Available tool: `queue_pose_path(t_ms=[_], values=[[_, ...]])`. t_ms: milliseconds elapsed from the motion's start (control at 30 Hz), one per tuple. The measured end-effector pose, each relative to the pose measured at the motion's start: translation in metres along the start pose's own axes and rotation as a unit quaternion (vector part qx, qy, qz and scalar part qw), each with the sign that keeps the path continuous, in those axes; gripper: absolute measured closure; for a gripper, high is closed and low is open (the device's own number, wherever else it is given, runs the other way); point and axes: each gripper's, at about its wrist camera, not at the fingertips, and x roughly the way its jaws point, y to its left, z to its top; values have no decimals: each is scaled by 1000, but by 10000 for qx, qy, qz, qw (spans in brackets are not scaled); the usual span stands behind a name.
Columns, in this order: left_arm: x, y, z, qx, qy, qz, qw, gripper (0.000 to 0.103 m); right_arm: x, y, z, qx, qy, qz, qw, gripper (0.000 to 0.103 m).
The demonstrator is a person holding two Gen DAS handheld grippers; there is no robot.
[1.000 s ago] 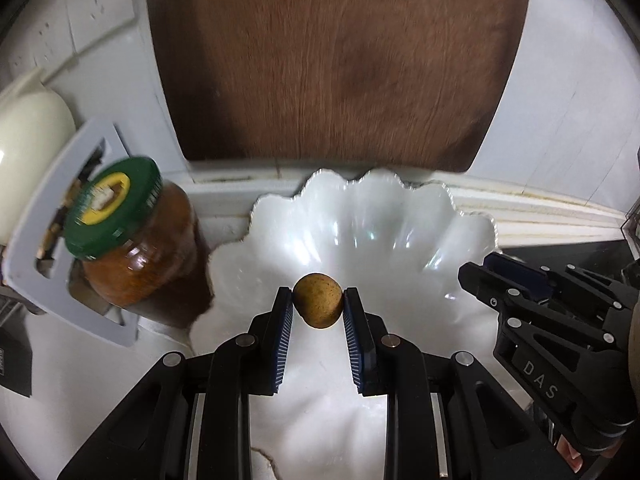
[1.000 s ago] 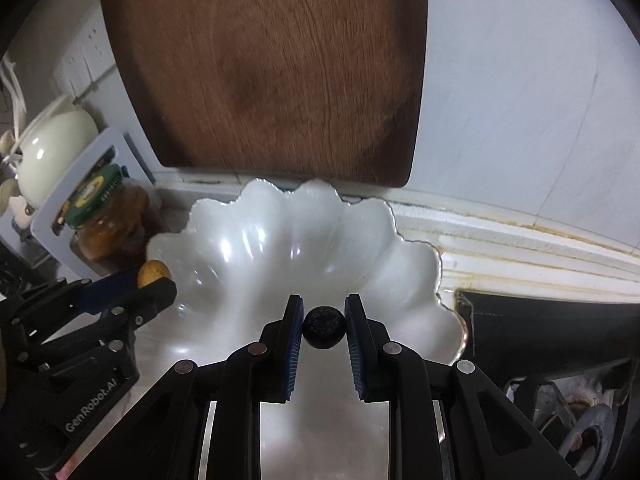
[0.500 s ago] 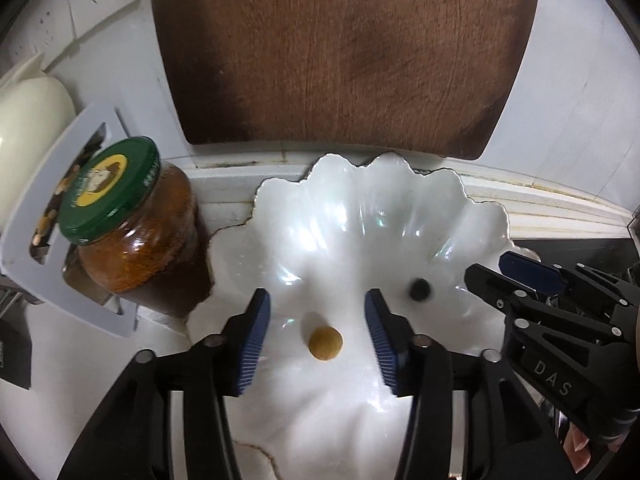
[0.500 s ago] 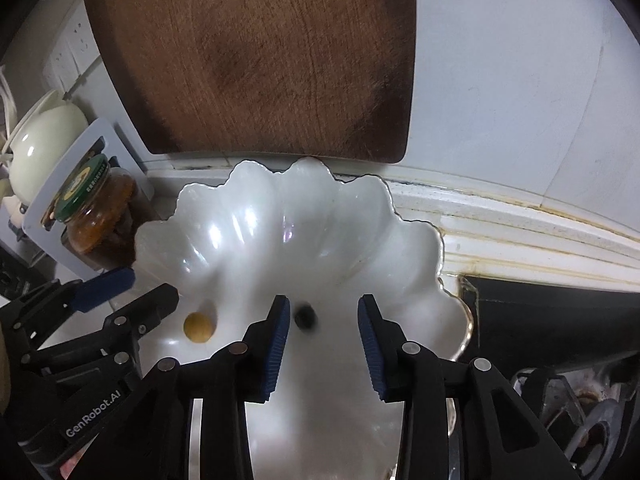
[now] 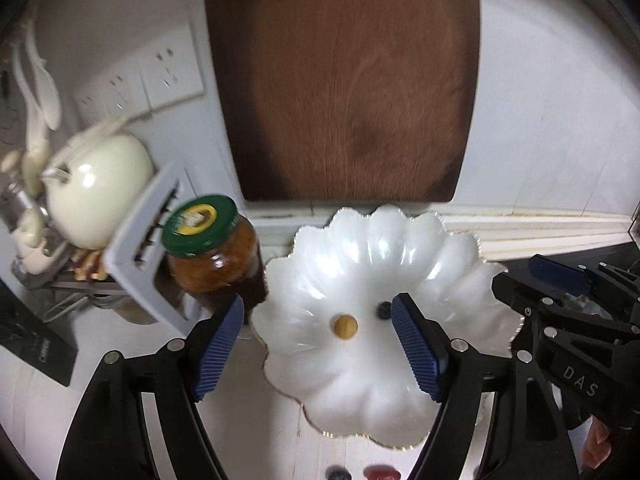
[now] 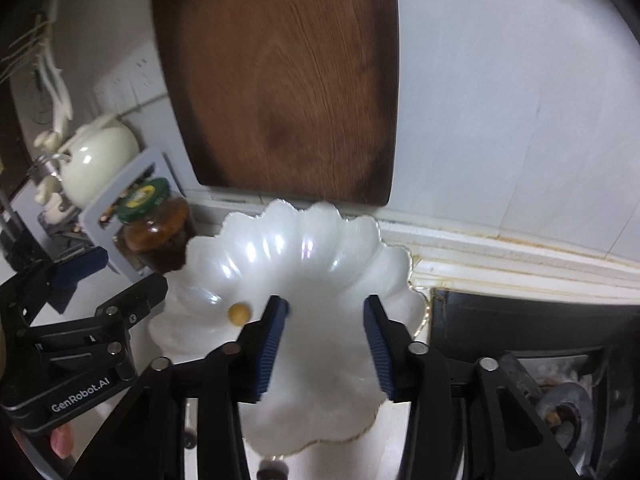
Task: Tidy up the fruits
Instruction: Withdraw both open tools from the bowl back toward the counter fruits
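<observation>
1. The scalloped dish point(image 5: 460, 264) is bare apart from a tan fruit point(image 5: 346, 327) and a dark berry point(image 5: 384, 309).
2. A jar point(image 5: 216, 256) crowds its left rim.
3. A wooden board point(image 5: 344, 80) blocks the back.

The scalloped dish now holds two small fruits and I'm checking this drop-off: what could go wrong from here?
1. The yellow fruit and dark berry lie loose in the smooth dish, so a nudge could set them rolling.
2. The left gripper, jaws just opened and empty, sits close to the jar and might clip it.
3. The right gripper, also just opened, hangs over the dish and could bump it.
</observation>
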Motion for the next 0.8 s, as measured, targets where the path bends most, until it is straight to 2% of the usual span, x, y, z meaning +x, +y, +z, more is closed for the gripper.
queue_pose_path(t_ms=[133, 233, 600, 800], values=[[-31, -1, -8, -2, -284, 74, 9996, 17, -30, 3, -6, -78, -285, 40, 9996, 57], [-55, 1, -17, -30, -468, 108, 9988, 15, -50, 2, -14, -88, -446, 91, 9989, 51], [-132, -3, -52, -72, -996, 218, 9948, 14, -114, 7, -53, -289, -970, 235, 9946, 50], [-158, -8, -77, -184, -1014, 165, 9945, 14, -140, 11, -75, -474, -1147, 346, 9917, 50]])
